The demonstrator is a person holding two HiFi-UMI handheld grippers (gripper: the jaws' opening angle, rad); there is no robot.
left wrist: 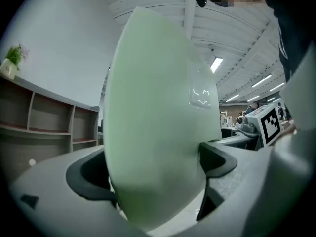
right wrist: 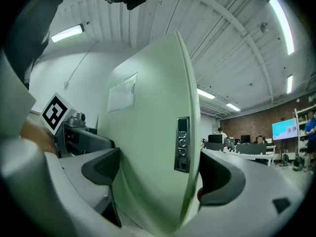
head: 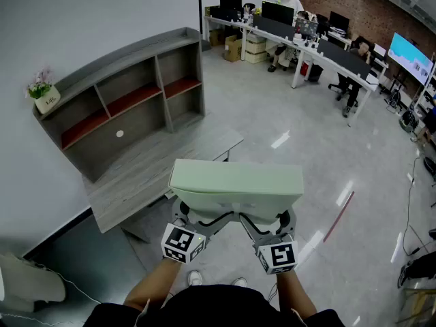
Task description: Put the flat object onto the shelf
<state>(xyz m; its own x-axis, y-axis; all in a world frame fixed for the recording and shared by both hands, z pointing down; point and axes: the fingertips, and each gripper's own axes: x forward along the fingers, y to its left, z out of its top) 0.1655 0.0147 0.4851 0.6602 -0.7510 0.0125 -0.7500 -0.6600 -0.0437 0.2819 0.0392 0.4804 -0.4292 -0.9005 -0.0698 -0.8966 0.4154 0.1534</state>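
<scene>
Clamping with left gripper (head: pixel 204 216) and right gripper (head: pixel 267 220) side by side, fingers (left wrist: pixel 215 159) spread wide yet pressed onto both faces of the pale green flat object (head: pixel 235 179). Pinching its near edge, slab jutting forward from between the pads. Holding it up in mid-air over the floor, well apart from the grey shelf (head: pixel 129 101) beyond, to the left.

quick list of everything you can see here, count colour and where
flat object: 1, pale green, held up, centre
shelf: 1, grey with red boards, upper left
potted plant: 1, green, white pot, shelf top's left end
tabletop: 1, grey wood, under the shelf
office desks: one row, white, far right
left hand-held gripper: 1, grey, shut on the flat object
right hand-held gripper: 1, grey, shut on the flat object
</scene>
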